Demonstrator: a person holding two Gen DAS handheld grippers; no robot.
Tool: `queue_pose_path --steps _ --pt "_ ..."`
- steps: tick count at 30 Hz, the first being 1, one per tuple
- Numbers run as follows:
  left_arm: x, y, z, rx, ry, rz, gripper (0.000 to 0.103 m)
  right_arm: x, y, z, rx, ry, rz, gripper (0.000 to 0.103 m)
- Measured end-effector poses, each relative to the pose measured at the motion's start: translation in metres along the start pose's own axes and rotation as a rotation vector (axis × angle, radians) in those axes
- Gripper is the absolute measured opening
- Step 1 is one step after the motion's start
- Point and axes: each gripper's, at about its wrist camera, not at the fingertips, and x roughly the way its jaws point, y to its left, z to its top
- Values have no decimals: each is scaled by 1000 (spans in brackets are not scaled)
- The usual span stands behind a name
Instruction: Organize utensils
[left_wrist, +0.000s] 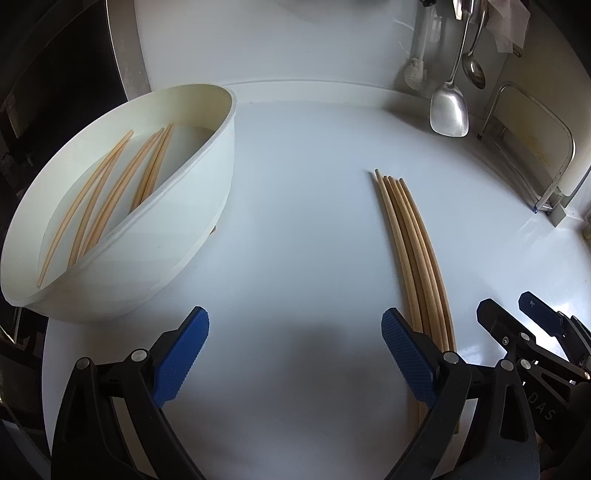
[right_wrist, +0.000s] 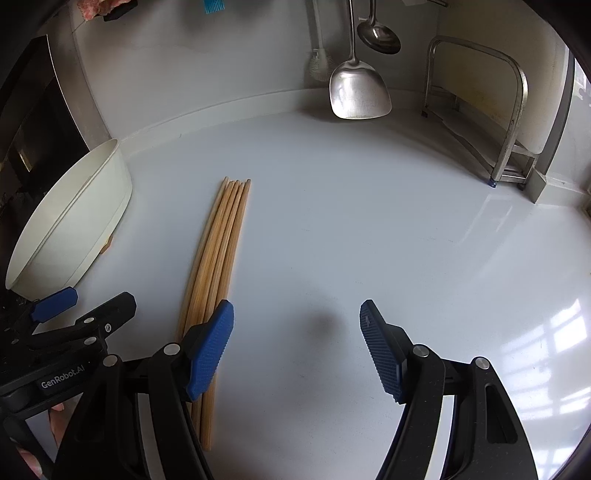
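Left gripper (left_wrist: 295, 347) and right gripper (right_wrist: 297, 343) both spread wide, empty, hovering low over the white table (right_wrist: 369, 221). Bundle of chopsticks (right_wrist: 218, 266) lies loose on the table between them; more chopsticks (left_wrist: 107, 192) already inside the white tub (left_wrist: 207, 206). Judged mid-transfer: next, close on the bundle's near end, lift, carry left into the tub

The left gripper (left_wrist: 295, 354) hangs low with its blue-padded fingers (left_wrist: 181, 356) spread wide, holding nothing. The right gripper (right_wrist: 297, 349) sits just beside it, level, its fingers (right_wrist: 380, 354) likewise parted and empty.
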Motion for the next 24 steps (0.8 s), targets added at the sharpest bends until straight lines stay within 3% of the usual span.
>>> queue_pose_path --steps 24 --pt "-2 16 2 -46 2 -23 96 16 17 1 -66 35 4 69"
